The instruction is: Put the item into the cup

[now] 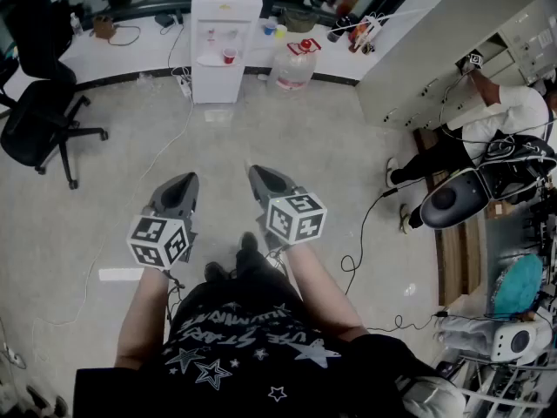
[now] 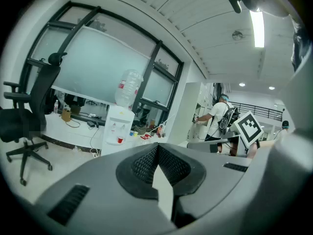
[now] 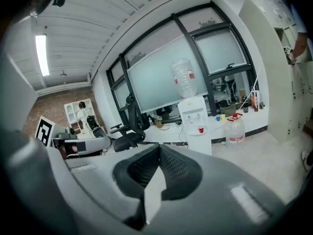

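Both grippers are held out at waist height over the grey floor. My left gripper (image 1: 187,179) (image 2: 157,146) is shut, its jaws meeting at the tips with nothing between them. My right gripper (image 1: 255,172) (image 3: 159,147) is also shut and empty. A small red cup (image 1: 229,56) (image 2: 120,140) (image 3: 200,129) stands on the tray of a white water dispenser (image 1: 224,33) far ahead, well out of reach of both. I cannot make out any item for the cup.
A black office chair (image 1: 43,116) stands at the left. A large water bottle (image 1: 294,66) sits on the floor right of the dispenser. A person (image 1: 496,120) works at the white cabinets (image 1: 435,50) on the right. Cables trail over the floor (image 1: 357,251).
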### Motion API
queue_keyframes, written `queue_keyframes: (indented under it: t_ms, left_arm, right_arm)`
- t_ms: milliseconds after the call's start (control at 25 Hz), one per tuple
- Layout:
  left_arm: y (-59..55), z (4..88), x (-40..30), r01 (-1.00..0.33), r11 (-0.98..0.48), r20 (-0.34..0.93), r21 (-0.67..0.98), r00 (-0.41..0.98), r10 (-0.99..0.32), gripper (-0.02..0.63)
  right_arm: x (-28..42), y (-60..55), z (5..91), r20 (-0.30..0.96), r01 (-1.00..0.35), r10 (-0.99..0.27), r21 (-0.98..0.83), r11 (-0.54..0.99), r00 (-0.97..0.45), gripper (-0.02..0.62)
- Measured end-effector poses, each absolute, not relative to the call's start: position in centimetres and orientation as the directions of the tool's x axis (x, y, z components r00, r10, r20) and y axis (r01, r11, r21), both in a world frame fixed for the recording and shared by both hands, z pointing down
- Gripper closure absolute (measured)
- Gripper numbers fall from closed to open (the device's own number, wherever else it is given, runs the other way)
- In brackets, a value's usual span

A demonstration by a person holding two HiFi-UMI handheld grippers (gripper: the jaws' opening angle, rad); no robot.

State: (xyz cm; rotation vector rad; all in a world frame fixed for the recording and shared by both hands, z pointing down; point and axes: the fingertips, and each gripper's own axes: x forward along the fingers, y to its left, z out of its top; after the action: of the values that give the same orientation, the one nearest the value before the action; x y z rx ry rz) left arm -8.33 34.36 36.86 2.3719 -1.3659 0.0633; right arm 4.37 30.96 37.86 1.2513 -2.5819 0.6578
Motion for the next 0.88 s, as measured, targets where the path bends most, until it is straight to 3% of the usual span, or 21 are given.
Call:
queue_keyframes:
  t_ms: [880]
  left_arm:
    - [38.3, 37.0, -9.2, -0.811, -0.487, 0.242, 0.325, 0.569, -0.786, 0.600]
  right_arm:
    - [4.6, 34.7, 37.4, 0.353, -0.795, -0.714, -0.322, 0.514, -0.605, 0.595]
